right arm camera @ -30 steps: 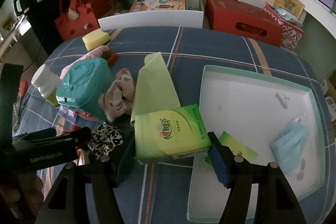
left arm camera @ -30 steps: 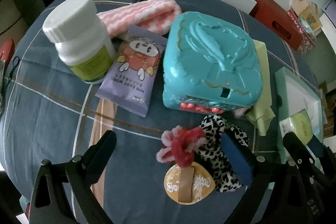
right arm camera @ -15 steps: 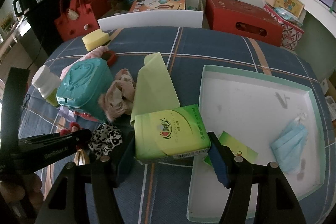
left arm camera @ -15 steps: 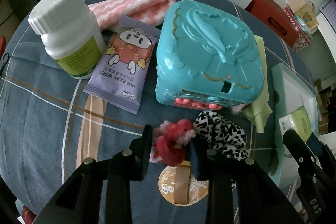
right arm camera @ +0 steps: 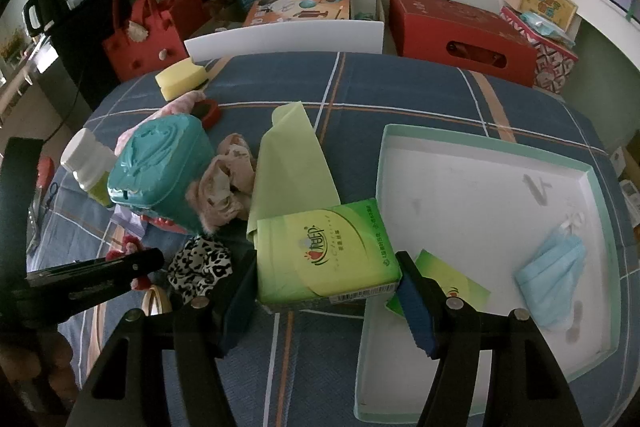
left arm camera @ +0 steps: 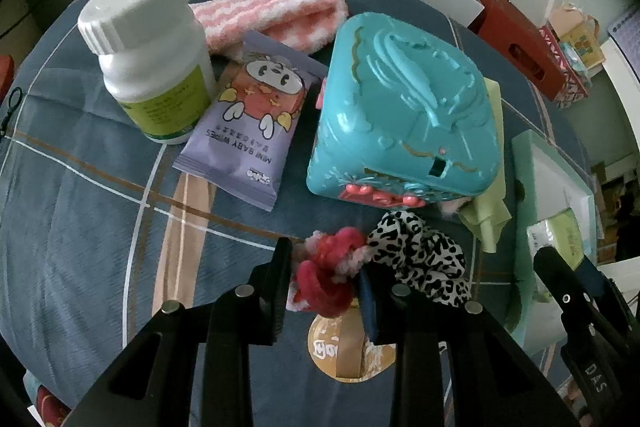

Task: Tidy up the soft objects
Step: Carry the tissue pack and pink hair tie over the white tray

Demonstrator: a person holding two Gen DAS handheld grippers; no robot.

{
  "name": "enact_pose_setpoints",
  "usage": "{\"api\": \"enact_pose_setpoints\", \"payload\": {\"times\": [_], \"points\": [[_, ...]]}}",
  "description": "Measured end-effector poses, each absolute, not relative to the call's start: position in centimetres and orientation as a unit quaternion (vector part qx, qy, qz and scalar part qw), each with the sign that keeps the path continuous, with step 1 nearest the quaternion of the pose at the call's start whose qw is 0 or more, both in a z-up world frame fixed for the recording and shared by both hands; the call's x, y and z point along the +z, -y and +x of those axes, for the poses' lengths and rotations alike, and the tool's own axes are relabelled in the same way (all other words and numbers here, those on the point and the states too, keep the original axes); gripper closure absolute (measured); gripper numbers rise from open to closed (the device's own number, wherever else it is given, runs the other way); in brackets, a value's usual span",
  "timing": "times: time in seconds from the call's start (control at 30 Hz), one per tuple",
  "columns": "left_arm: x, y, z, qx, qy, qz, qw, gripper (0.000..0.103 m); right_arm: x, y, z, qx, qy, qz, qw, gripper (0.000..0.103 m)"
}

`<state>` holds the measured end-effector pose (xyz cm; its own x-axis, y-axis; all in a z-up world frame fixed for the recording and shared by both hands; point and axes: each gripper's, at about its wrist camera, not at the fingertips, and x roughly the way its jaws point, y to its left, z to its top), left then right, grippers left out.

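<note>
While the left gripper (left arm camera: pixel 325 281), at lower centre of its view, pinches the red-pink scrunchie (left arm camera: pixel 326 277) between narrow jaws, the leopard scrunchie (left arm camera: pixel 420 259) touches its right finger and the teal box (left arm camera: pixel 404 111) stands just above, leaving bare tablecloth (left arm camera: pixel 80 227) only at lower left. The right gripper (right arm camera: pixel 326 291), at lower centre of its view, clamps the green tissue pack (right arm camera: pixel 326 253) beside the left rim of the white tray (right arm camera: pixel 378 187). The tray's upper half is open; a blue mask (right arm camera: pixel 554 279) lies near its right edge.
</note>
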<state>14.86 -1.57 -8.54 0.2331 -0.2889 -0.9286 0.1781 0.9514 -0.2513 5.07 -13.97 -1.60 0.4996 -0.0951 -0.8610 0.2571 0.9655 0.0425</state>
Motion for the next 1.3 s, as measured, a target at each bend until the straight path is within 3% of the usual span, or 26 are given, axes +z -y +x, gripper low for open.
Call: {"api": "enact_pose_setpoints", "payload": {"times": [0.57, 1.3], "points": [[-1.3, -5.7, 10.9, -0.172, -0.519, -0.074, 0.834, 0.072, 0.2, 16.1, 3.9, -0.128, -0.459, 0.11, 0.872, 0.034], [0.4, 4.5, 10.0, -0.25, -0.505, 0.031, 0.825, 0.072, 1.1, 28.5, -1.3, -0.303, -0.423, 0.213, 0.827, 0.034]]}}
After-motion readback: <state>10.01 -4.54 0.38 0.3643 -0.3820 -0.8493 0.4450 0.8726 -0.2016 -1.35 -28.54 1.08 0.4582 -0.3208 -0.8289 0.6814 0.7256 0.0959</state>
